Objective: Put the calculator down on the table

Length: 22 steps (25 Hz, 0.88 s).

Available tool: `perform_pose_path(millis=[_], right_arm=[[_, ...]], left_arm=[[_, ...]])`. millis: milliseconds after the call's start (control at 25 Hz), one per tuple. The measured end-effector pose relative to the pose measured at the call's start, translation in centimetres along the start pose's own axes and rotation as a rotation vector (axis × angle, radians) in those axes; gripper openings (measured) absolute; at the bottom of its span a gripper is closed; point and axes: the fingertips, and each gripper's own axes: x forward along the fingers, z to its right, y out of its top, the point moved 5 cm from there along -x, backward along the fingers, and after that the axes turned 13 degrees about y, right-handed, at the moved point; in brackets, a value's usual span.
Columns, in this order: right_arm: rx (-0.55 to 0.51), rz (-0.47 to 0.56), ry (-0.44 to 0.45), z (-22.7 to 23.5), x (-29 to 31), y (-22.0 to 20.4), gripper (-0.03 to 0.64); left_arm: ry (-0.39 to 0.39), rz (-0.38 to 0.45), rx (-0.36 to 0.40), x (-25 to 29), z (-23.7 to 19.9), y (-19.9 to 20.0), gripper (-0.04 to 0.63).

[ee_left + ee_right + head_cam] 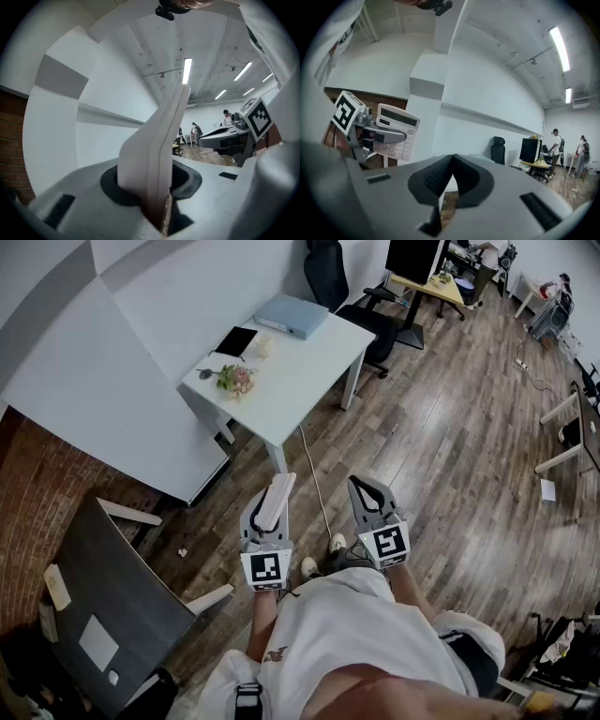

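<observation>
Your left tool [268, 504] pinching the upright calculator [157, 140], level; your right tool [451, 164] pressed together, empty, alongside.

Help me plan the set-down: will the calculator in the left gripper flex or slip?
Probably stiff: the calculator sticks straight out of the left gripper. Its smooth plastic may slip; its free end overhangs, so it could pivot.

Wood-plank floor [450, 456], white wall [75, 399], brick wall [37, 493], black office chair [328, 273], strip lights [186, 70] overhead.
</observation>
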Motion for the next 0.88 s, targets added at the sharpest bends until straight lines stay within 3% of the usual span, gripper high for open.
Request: perform_pose_path(millis=[240, 640, 880], right_arm=[[-0.002, 0.020, -0.030, -0.9, 0.1, 0.1, 0.023], [0.017, 0.038, -0.041, 0.2, 1.3, 0.0, 0.291], [0.035, 0.042, -0.037, 2.5, 3.1, -0.6, 0.307]], left_arm=[[-0.004, 0.009, 0.001, -1.1, -1.2, 0.2, 0.117], [0.005, 0.002, -0.012, 0.2, -1.7, -0.4, 0.117], [0.024, -0.009, -0.011, 3.0, -2.1, -0.8, 0.117]])
